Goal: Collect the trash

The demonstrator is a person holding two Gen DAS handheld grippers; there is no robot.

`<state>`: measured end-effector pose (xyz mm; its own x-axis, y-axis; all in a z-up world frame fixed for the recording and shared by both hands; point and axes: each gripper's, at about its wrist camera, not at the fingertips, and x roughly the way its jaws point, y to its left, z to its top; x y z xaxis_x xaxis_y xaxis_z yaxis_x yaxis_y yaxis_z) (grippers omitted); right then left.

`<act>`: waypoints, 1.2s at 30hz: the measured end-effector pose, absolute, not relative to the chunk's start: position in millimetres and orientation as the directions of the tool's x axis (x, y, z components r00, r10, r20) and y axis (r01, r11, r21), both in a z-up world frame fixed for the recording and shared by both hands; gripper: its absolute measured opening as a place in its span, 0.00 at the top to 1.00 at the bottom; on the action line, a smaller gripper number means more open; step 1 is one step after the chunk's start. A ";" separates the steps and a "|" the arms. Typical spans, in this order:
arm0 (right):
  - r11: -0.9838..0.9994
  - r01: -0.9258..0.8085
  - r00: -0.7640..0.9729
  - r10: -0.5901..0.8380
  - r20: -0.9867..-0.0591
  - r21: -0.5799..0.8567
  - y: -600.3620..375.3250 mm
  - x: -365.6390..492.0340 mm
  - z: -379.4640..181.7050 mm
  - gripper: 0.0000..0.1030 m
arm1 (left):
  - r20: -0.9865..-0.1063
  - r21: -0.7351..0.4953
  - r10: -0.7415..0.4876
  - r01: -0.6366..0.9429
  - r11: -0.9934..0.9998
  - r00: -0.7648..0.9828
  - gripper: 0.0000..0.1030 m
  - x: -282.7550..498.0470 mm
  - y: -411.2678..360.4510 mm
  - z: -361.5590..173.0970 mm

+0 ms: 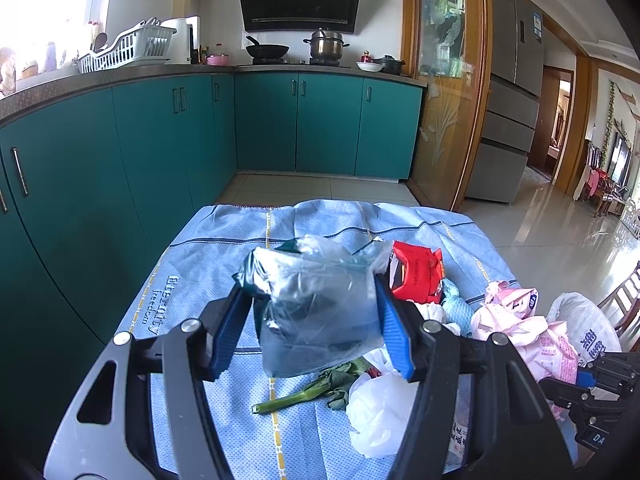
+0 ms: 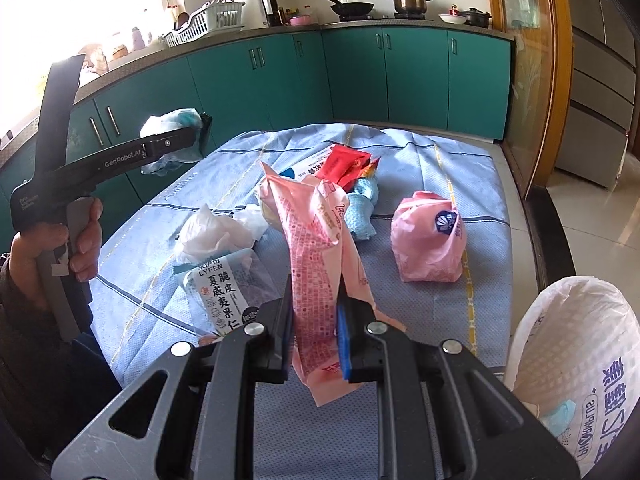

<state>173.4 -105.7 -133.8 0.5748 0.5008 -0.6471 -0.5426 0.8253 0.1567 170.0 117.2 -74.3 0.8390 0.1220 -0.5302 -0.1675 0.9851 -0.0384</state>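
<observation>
My left gripper is shut on a clear plastic bag with dark wrappers inside, held above the blue cloth; it also shows in the right wrist view. My right gripper is shut on a long pink printed wrapper and lifts it off the cloth. Loose trash lies on the cloth: a red packet, a tied pink bag, white tissue, a LYFEN snack pack, a light blue rag and a green vegetable stalk.
A white trash bag stands open at the table's right front edge. The blue cloth covers the table. Teal kitchen cabinets run along the left and back. A wooden glass door and tiled floor lie to the right.
</observation>
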 end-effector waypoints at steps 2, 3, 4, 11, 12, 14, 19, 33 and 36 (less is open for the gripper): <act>0.826 -0.542 0.575 0.499 -0.649 0.155 -104.4 172.9 -134.3 0.83 | -0.529 -0.037 0.123 -0.168 0.985 0.839 0.40 169.8 117.3 -74.1; 0.828 -0.540 0.576 0.494 -0.651 0.151 -104.0 172.7 -134.6 0.83 | -0.529 -0.037 0.123 -0.167 0.985 0.840 0.40 169.5 117.4 -74.1; 0.830 -0.538 0.578 0.490 -0.653 0.146 -104.0 172.9 -135.5 0.83 | -0.530 -0.037 0.122 -0.166 0.985 0.839 0.40 169.4 117.3 -74.1; 0.841 -0.524 0.590 0.473 -0.655 0.135 -103.5 173.9 -137.0 0.83 | -0.531 -0.024 0.122 -0.159 0.987 0.839 0.40 168.1 114.8 -73.6; 0.841 -0.523 0.592 0.475 -0.652 0.137 -104.1 173.8 -136.6 0.83 | -0.531 -0.024 0.122 -0.159 0.987 0.839 0.40 167.8 114.3 -73.5; 0.840 -0.523 0.597 0.482 -0.641 0.145 -106.3 173.5 -134.8 0.83 | -0.530 -0.023 0.122 -0.158 0.987 0.839 0.40 167.7 114.0 -73.1; 0.826 -0.535 0.606 0.521 -0.601 0.178 -111.5 170.9 -127.8 0.83 | -0.531 -0.024 0.122 -0.159 0.987 0.839 0.40 167.7 113.9 -73.2; 0.830 -0.530 0.621 0.519 -0.588 0.173 -112.8 167.7 -123.9 0.83 | -0.536 -0.009 0.121 -0.149 0.989 0.835 0.40 167.6 109.0 -75.1; 0.829 -0.531 0.619 0.519 -0.589 0.173 -112.3 167.5 -124.6 0.83 | -0.537 -0.008 0.120 -0.147 0.989 0.835 0.40 168.3 108.7 -75.1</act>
<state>167.5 -112.3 -124.6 0.6192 0.5192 -0.5891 -0.5313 0.8294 0.1726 168.3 108.7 -75.1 0.8350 0.1200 -0.5371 -0.1470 0.9891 -0.0077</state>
